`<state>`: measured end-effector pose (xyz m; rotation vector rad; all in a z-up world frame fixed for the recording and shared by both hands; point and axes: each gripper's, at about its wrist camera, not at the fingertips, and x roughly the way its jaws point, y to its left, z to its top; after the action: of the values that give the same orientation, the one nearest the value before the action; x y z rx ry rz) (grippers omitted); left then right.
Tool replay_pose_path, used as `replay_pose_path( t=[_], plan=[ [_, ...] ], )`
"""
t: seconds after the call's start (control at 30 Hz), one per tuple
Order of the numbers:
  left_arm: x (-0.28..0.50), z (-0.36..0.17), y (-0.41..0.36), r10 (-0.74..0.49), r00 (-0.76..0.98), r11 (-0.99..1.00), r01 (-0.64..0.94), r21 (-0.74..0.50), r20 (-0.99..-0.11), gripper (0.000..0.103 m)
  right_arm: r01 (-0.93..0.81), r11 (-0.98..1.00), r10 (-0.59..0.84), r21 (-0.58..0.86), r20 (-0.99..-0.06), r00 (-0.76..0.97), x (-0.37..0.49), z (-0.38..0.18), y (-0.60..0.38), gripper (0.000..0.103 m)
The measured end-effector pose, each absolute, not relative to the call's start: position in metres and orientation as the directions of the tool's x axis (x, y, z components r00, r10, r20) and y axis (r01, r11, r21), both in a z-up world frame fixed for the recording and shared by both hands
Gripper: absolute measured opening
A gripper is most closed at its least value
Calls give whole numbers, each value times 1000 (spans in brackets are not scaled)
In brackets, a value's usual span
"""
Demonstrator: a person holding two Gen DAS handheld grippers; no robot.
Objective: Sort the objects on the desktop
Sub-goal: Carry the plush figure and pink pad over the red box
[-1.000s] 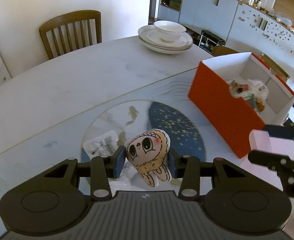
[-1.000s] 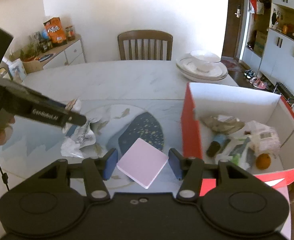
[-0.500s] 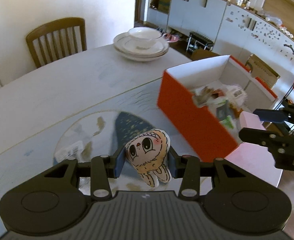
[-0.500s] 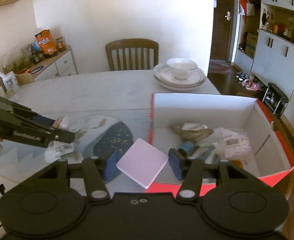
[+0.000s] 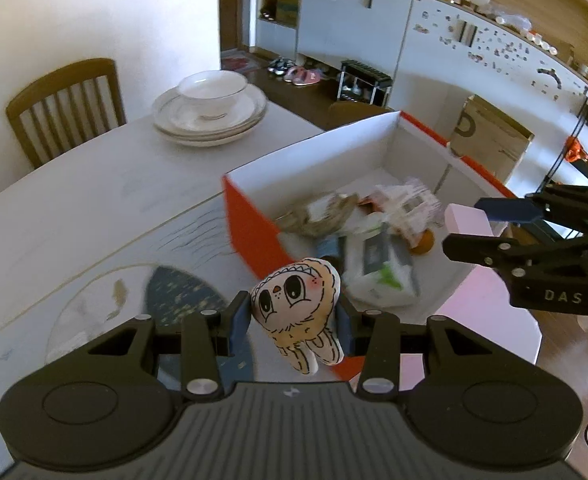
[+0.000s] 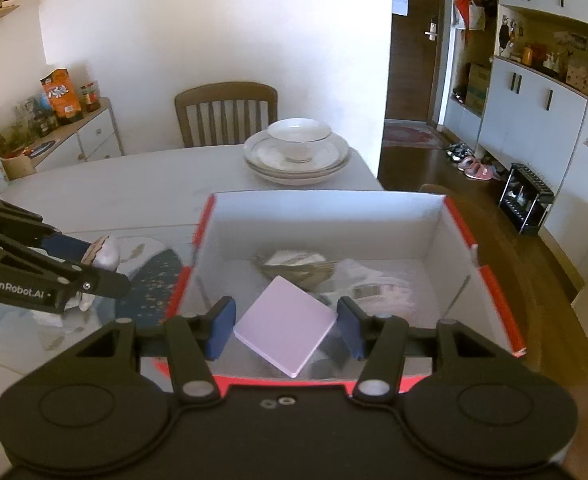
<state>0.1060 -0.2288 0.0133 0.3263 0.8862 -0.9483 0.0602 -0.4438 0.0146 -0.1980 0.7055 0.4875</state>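
Right tongs (image 6: 285, 330), pitched down, hang over the open orange-and-white cardboard box (image 6: 494, 296), clamped on a flat pink square pad (image 6: 285, 330) held corner to corner. Left tongs (image 5: 293, 318) pinch a small beige cartoon plush toy (image 5: 298, 304) at the box's near wall; the box lies just ahead on the desk (image 5: 93, 200).

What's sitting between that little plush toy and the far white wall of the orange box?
A jumble of wrappers and packets on the box's floor, with a small orange fruit; the left wrist view shows it beyond the plush toy, before the far wall of the orange box.
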Motion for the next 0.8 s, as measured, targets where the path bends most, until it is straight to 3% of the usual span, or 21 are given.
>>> replay_pose_path(
  t=[0.8],
  plan=[
    [102, -10, -346, -489, 235, 495, 868, -45, -840, 43, -484, 873, 306, -61, -703, 642, 124, -17, -499, 55]
  ],
)
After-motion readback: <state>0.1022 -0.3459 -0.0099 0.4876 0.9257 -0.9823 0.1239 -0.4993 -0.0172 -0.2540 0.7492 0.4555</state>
